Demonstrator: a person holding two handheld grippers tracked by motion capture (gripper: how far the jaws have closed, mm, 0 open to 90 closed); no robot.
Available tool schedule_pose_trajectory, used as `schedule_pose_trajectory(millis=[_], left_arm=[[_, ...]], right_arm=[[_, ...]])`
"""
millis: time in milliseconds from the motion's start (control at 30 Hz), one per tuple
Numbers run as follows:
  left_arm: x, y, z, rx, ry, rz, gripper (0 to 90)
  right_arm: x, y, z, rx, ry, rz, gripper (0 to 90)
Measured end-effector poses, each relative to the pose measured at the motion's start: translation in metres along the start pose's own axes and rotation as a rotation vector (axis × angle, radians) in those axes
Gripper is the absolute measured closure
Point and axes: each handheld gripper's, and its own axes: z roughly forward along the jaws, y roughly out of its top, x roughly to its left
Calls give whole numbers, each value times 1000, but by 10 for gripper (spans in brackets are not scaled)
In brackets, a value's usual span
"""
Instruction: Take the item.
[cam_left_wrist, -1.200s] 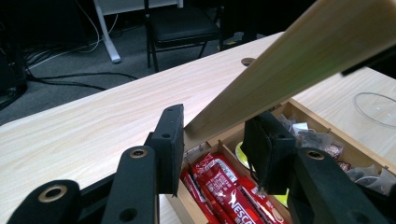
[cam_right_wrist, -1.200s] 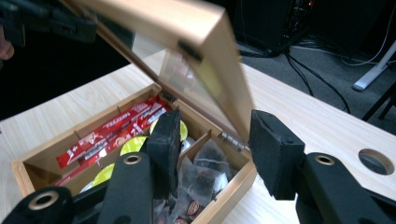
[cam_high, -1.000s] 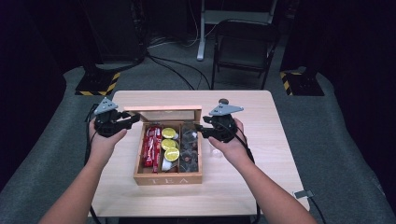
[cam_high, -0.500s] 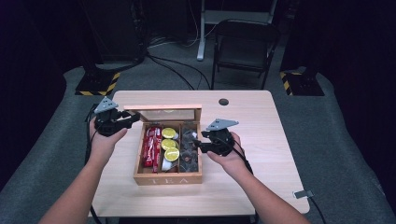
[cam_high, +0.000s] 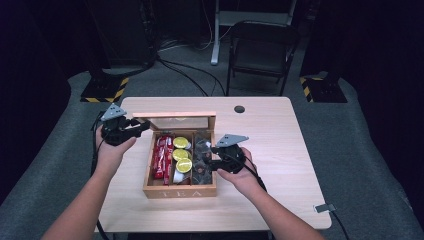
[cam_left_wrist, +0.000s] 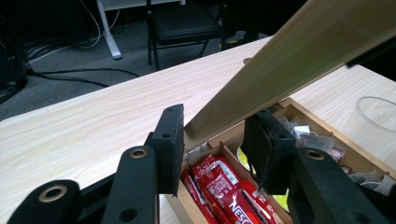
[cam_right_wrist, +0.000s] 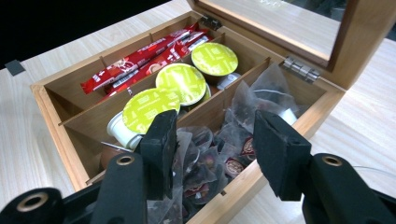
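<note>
- The left gripper (cam_high: 142, 126) is clenched on the edge of the lid (cam_left_wrist: 299, 56), holding it raised and tilted.
- The box (cam_high: 180, 190) sits on the table (cam_high: 280, 135), left of centre.
- The right gripper (cam_right_wrist: 212, 140) hangs released over the tea bags (cam_right_wrist: 243, 116) in the box's right compartment, gripping nothing.

High view: set up above the near edge of the light wooden table (cam_high: 280, 150), aimed forward and down, far enough back that the dark floor is taken in too.
Left gripper view: carried low, right up against the raised glass-paned wooden lid (cam_left_wrist: 299, 56), pointed across the table.
Right gripper view: held close over the open wooden tea box (cam_right_wrist: 56, 135), angled down into it.
Shared: box, lid and tabletop are caught by all three.
</note>
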Motion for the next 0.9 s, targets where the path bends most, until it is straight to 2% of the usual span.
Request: schedule_pose_trajectory(millis=[267,333,433,767,900], left_arm=[[0,1,0,5,2,1,586],[0,1,0,4,1,0,586],[0,1,0,7,-2,-4,585],[1,1,0,9,-4,-4,585],[1,1,0,7,-4,-4,586]], right_arm=[[7,-9,9,18,17,-8,506],[9,-11,10,21,27,4,510],[12,-15,15,32,46,-6,532],[19,-19,25,52,64,-23,543],[21,-21,29,58,69,-1,543]])
